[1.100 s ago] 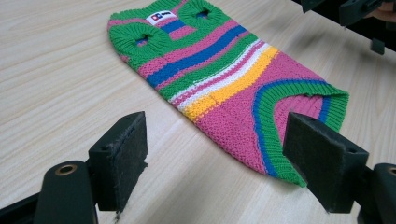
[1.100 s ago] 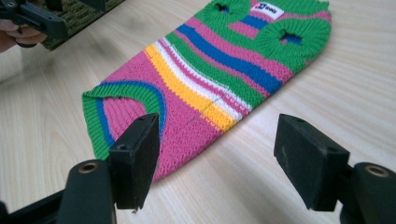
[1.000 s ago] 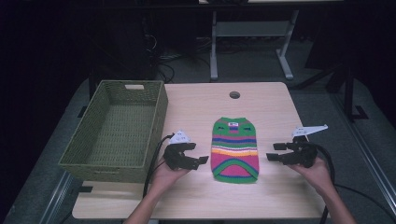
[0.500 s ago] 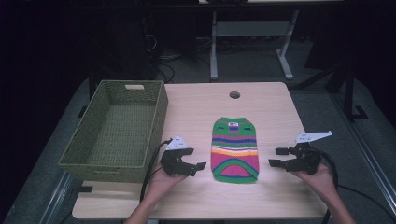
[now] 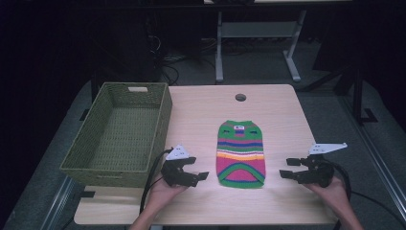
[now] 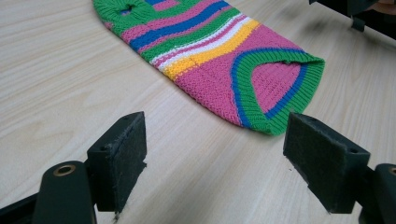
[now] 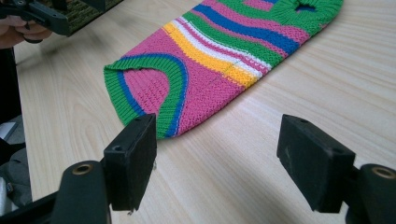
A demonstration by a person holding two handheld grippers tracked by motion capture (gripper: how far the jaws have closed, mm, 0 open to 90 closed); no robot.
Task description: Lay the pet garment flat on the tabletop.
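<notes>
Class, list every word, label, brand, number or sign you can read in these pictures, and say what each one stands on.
No text can be read anywhere.
Small white tag near the neck of the striped knitted pet sweater: dark marks, too small and blurred to read.
Pale patch on the far wall of the green woven basket: no writing can be made out.

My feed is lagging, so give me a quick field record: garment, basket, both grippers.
garment: striped knit sweater lying flat on the table, hem end toward the person
basket: green woven basket at table's left, nothing inside
left gripper: open, left of the hem, holding nothing
right gripper: open, right of the hem, holding nothing
</notes>
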